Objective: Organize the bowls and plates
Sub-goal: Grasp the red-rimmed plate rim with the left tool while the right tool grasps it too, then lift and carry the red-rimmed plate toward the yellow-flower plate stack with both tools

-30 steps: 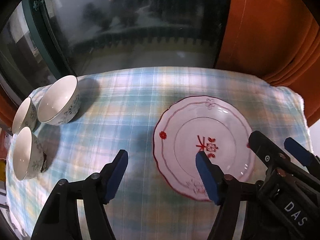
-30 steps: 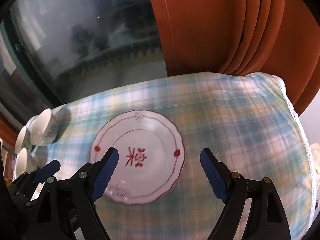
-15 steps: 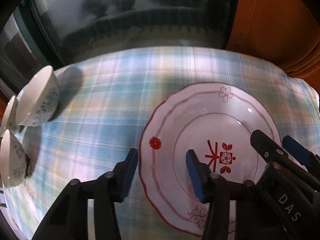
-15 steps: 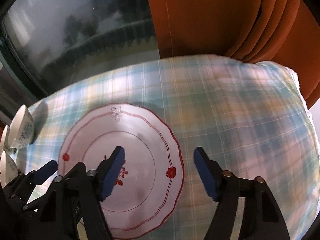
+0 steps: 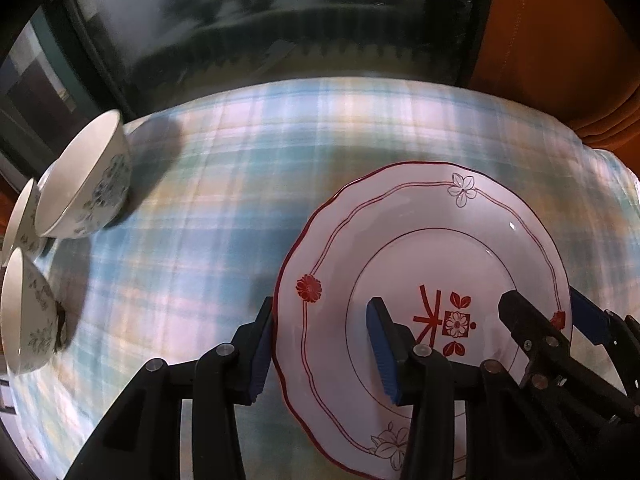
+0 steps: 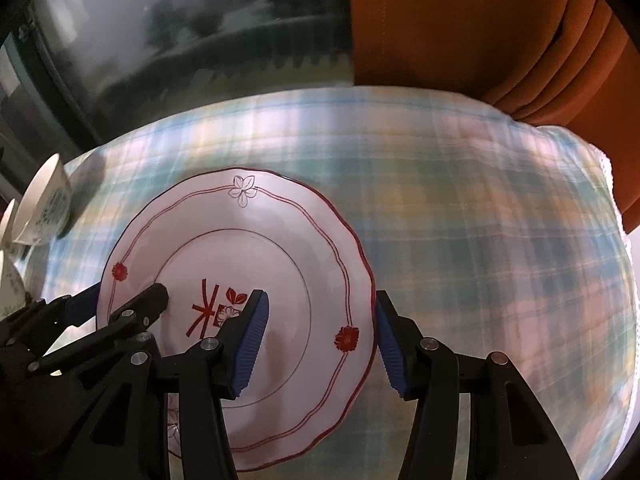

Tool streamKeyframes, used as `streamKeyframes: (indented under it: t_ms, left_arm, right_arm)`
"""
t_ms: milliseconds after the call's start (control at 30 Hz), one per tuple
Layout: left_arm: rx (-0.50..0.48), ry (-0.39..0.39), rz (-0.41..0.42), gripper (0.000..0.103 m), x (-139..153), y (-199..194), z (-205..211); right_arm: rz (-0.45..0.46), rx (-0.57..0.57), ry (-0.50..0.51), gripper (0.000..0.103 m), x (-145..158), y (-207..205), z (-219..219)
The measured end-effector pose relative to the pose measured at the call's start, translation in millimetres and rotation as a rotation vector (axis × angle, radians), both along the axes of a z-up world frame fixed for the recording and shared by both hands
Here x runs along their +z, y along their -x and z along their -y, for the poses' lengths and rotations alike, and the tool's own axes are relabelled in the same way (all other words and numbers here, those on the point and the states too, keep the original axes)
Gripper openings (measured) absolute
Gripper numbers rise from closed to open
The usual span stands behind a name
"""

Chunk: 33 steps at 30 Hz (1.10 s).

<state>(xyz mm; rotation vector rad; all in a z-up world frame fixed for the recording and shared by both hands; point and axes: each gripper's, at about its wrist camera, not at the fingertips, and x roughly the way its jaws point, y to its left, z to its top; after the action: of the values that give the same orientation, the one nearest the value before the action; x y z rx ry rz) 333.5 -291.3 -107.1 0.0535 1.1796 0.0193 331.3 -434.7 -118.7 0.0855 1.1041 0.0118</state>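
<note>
Left wrist view: the plate, white with a red scalloped rim and a red mark at its center, lies flat on the checked tablecloth. The left gripper has its jaws spread across the plate's left edge; one blue pad sits just outside the rim over the cloth, the other over the plate's inner well. Whether either pad touches the plate cannot be told. Three bowls with blue flower prints stand in a cluster at the cloth's far left, well apart from the plate.

Right wrist view: the right gripper is likewise spread, straddling the plate's right edge, one pad over the well and one just outside the rim. Contact not discernible. The left gripper's fingers show at the plate's opposite side. Orange curtain hangs behind the table, beside a dark window.
</note>
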Motion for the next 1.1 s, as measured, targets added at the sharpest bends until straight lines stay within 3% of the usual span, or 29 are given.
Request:
streamKeyframes:
  t_ms: [433,833,1100]
  left_arm:
    - [0.047,0.013,-0.039,0.044,1,38,-39]
    - [0.046,0.005,-0.007,0.046,1,35,-34]
    - [0.03,0.01,0.037,0.046,23,46,-42]
  right_arm:
    - [-0.052,0.074,-0.047,0.058,1,22,-37]
    - [-0.075,0.071,0.0,0.056,-7,11,-43]
    - [-0.059,0.056,0.004,0.056,12,20,-49]
